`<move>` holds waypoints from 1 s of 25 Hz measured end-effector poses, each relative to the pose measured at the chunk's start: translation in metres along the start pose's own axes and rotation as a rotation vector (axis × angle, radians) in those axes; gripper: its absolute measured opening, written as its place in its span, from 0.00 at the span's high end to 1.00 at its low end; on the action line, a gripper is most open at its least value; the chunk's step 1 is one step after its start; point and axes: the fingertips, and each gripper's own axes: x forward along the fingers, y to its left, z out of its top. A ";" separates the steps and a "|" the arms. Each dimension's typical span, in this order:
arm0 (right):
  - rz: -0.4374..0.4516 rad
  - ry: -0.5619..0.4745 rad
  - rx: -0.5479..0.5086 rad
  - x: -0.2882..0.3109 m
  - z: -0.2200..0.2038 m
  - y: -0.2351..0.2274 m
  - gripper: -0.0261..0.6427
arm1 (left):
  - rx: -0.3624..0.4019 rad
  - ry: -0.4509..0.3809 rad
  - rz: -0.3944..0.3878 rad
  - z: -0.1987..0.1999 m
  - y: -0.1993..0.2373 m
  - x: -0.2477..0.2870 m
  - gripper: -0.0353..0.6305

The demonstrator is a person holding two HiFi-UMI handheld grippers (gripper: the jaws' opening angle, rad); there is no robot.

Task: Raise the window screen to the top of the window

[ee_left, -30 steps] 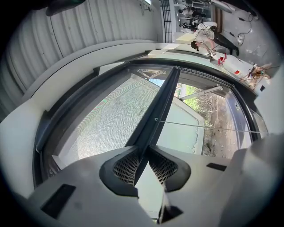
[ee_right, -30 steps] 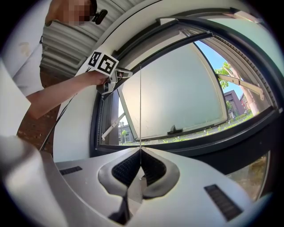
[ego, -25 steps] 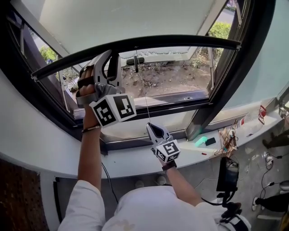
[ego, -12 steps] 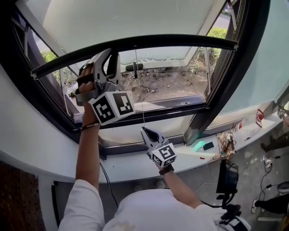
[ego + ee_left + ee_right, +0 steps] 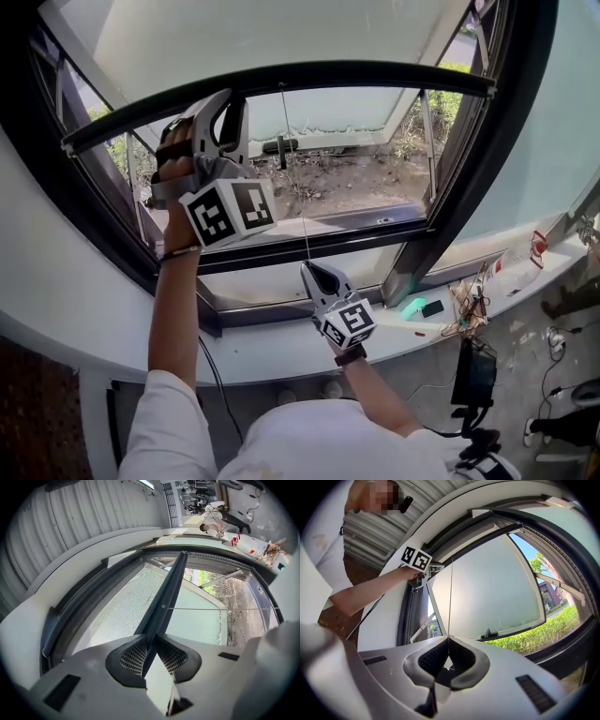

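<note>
Black and rigid-looking, the bottom bar (image 5: 356,73) of the window screen (image 5: 262,37) spans the upper part of the opening from one side of the window frame (image 5: 492,141) to the other, with pale mesh stretched above it and open air below; the top of the frame lies outside the head view, so I cannot tell how much travel is left. The left gripper (image 5: 228,105) has its jaws pinching the bar left of its middle, the dark strip running straight out from between the ribbed pads (image 5: 133,658); the right gripper (image 5: 309,270), lower down, has its jaws pressed together on the thin pull cord (image 5: 294,178) that hangs from the bar's centre and stands taut. The screen is probably light, the mesh soft and easy to dent or tear, so the bar is the place to hold, never the weave; the bar looks stiff enough to carry the lift, yet smooth, and it may slide between the pads if the squeeze is weak. A long bar pushed from one side can tilt and bind in its side tracks, so I judge a level rise matters more than force. The cord can only pull; pushed upward it would go slack, so it serves as a steadying line, no more.
</note>
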 end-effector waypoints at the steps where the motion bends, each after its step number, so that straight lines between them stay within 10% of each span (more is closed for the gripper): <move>1: 0.004 -0.006 -0.003 0.000 0.003 0.001 0.96 | 0.001 -0.002 0.002 0.001 0.002 0.001 0.87; 25: 0.017 -0.129 -0.056 0.026 0.078 -0.002 0.96 | 0.037 -0.035 0.087 0.029 0.073 0.026 0.87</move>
